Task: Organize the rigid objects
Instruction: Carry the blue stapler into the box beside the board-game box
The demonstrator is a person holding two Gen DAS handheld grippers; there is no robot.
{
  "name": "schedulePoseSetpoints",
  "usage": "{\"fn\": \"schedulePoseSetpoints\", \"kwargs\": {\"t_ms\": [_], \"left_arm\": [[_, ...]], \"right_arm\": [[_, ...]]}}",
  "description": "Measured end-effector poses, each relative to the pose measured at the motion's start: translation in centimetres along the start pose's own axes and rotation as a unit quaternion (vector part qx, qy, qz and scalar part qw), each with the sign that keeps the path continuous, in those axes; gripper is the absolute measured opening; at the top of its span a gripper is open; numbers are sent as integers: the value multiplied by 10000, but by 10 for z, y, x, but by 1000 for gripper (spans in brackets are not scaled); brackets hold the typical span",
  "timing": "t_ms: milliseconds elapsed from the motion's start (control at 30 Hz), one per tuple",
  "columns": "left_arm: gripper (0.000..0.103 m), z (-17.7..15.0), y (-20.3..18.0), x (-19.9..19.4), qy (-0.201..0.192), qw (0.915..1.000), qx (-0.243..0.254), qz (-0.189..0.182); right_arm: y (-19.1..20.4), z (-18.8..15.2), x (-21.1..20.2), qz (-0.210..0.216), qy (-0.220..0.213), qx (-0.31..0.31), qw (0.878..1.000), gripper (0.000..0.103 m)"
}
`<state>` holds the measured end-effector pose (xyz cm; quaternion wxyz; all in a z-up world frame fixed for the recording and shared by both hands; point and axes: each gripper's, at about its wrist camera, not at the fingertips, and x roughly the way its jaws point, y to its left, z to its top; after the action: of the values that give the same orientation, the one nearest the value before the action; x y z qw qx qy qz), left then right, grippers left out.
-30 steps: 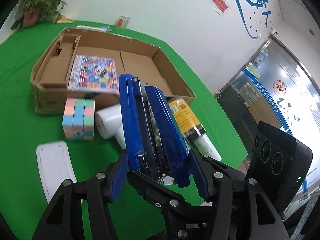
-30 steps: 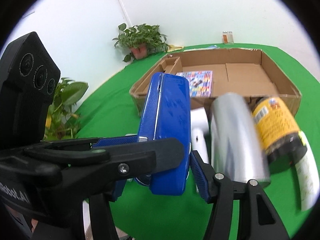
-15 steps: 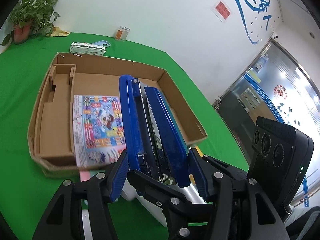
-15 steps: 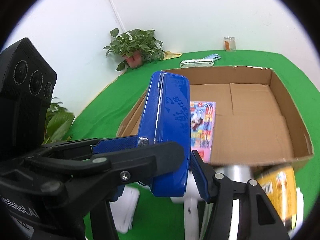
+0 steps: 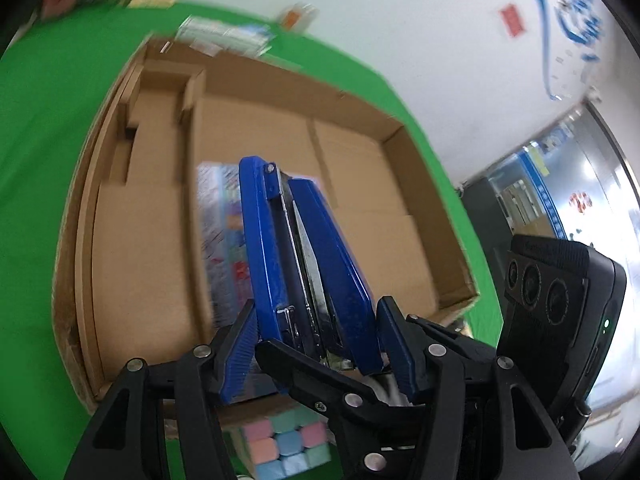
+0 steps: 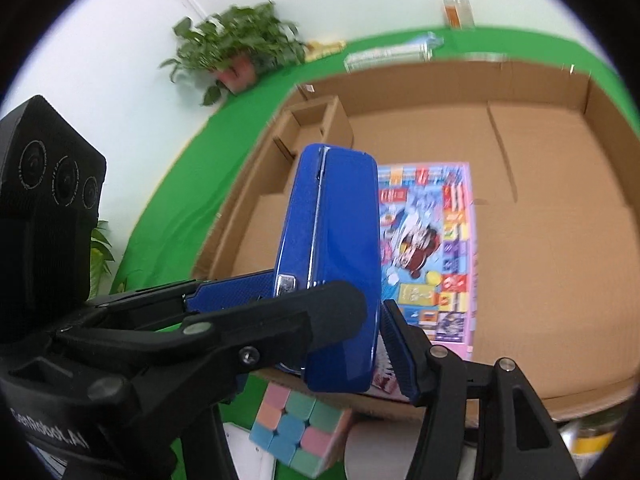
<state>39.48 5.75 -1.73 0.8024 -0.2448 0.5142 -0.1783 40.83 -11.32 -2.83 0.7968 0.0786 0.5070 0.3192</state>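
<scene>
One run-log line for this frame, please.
phase: carry over box | held: blue stapler by left gripper and right gripper | cardboard box holds colourful booklet | pastel cube outside

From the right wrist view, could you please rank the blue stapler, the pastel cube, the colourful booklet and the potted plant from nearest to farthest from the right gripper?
1. Blue stapler: between the fingers of the right gripper.
2. Pastel cube: just below, on the green cloth outside the cardboard box.
3. Colourful booklet: flat on the box floor, beyond the stapler.
4. Potted plant: past the box, by the wall at upper left.
</scene>
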Motion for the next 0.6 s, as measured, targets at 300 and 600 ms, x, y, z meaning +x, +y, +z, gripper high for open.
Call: {"fn": "schedulePoseSetpoints", "kwargs": {"t_ms": [300, 600], "left_arm": [[65, -21, 18, -44, -755, 9967, 166, 230], [65, -59, 9, -69, -1218, 9909, 355, 456]], "right_arm": [[-11, -7, -17, 267, 33, 62, 9996, 64], [4, -6, -5, 626, 267, -4, 9977, 29]]}}
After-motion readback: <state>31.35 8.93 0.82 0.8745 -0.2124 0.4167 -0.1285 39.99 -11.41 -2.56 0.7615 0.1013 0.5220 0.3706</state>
